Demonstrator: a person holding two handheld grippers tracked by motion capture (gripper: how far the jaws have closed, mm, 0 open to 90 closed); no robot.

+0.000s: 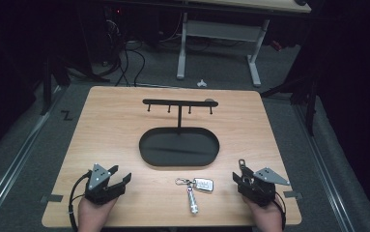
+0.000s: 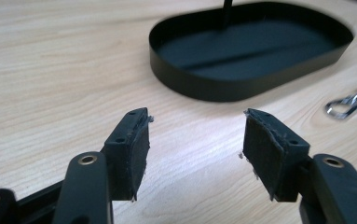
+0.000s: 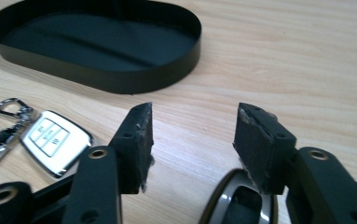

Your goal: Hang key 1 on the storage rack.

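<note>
A black oval tray (image 1: pixel 149 150) stands mid-table, and a post rises from it to a bar with several hooks (image 1: pixel 179 102). In front of it lies a silver car key fob (image 1: pixel 204 184) joined to a ring clip (image 1: pixel 181 181) and a small metal cylinder (image 1: pixel 192 202). My left gripper (image 1: pixel 120 173) rests at the near left, open and empty; its pads (image 2: pixel 136 149) point toward the tray (image 2: pixel 204 88). My right gripper (image 1: pixel 241 177) rests at the near right, open and empty. The fob (image 3: pixel 50 135) lies left of its jaws. A dark metal carabiner (image 3: pixel 223 205) lies just under them.
The carabiner's loop (image 1: pixel 242 164) pokes out beyond the right gripper. The wooden table (image 1: pixel 105 125) has bare board on both sides of the tray. Beyond its far edge are a white-legged desk (image 1: pixel 221 34) and floor cables (image 1: pixel 124 58).
</note>
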